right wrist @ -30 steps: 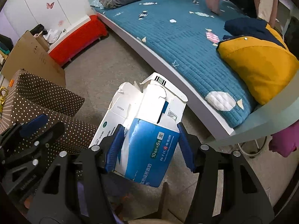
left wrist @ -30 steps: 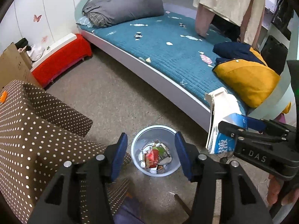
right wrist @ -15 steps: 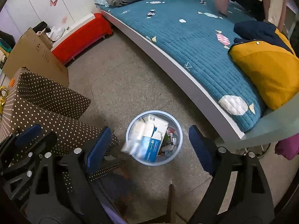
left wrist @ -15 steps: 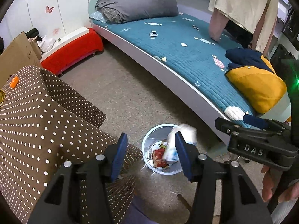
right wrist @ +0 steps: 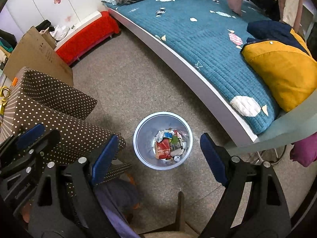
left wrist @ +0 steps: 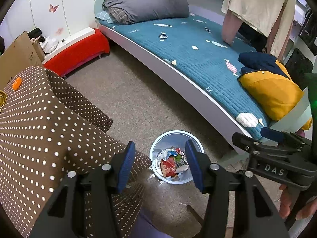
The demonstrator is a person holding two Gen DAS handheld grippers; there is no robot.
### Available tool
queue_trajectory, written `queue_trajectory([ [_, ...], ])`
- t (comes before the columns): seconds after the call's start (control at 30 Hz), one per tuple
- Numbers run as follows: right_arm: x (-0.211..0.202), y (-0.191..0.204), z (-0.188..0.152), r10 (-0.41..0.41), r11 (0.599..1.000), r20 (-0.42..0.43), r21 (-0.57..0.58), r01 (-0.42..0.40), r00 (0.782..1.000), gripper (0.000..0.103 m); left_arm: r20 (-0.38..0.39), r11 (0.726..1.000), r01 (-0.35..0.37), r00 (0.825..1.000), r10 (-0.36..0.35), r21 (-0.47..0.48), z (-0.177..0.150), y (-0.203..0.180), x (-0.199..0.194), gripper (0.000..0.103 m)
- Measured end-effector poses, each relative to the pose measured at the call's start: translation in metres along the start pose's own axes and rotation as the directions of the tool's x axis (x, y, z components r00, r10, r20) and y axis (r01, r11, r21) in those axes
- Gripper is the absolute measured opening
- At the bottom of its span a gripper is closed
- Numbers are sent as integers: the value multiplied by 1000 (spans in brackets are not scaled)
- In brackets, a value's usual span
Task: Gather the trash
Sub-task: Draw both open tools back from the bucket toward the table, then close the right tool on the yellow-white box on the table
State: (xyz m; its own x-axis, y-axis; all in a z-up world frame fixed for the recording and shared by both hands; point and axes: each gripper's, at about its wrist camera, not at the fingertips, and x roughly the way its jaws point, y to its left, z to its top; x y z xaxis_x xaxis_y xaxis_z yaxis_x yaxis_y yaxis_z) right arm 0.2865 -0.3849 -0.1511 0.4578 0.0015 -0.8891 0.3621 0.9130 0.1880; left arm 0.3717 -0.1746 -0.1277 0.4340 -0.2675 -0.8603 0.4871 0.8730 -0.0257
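Our right gripper (right wrist: 158, 154) has just spread wide, empty; our left gripper (left wrist: 158, 163) gapes empty; bin (right wrist: 138, 138) at twelve o'clock.

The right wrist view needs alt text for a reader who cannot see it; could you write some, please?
The open, empty right gripper hangs above a pale blue bin of trash on the floor, between a polka-dot table and a bed.
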Motion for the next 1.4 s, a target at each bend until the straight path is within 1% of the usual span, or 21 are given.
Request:
queue_trajectory([
  [0.2, -16, 8, 0, 6, 1000, 33, -8, -6, 999, 83, 30, 1000, 1, 1000, -1, -7, 0, 6, -16, 52],
  [0.4, -37, 26, -1, 10, 999, 70, -36, -8, 997, 83, 71, 1000, 5, 997, -4, -16, 0, 14, -39, 52],
  [0.53, -54, 42, 0, 32, 998, 108, -62, -26, 994, 83, 99, 1000, -1, 995, 4, -27, 0, 20, -54, 52],
  [0.7, -70, 67, 1, 64, 993, 140, -102, -50, 988, 84, 133, 999, -15, 991, 22, -49, -2, 37, -76, 52],
  [0.87, -79, 97, 1, 92, 985, 152, -158, -67, 984, 84, 161, 995, -40, 986, 54, -87, -7, 62, -96, 53],
  [1.07, -84, 137, 0, 127, 969, 151, -229, -90, 980, 85, 190, 987, -68, 977, 95, -146, -17, 100, -118, 62],
  [1.23, -86, 177, -1, 164, 950, 141, -288, -118, 976, 87, 200, 973, -99, 970, 141, -207, -26, 137, -134, 62],
  [1.4, -82, 223, 0, 203, 921, 105, -357, -153, 974, 87, 203, 954, -128, 961, 186, -269, -38, 177, -148, 63],
])
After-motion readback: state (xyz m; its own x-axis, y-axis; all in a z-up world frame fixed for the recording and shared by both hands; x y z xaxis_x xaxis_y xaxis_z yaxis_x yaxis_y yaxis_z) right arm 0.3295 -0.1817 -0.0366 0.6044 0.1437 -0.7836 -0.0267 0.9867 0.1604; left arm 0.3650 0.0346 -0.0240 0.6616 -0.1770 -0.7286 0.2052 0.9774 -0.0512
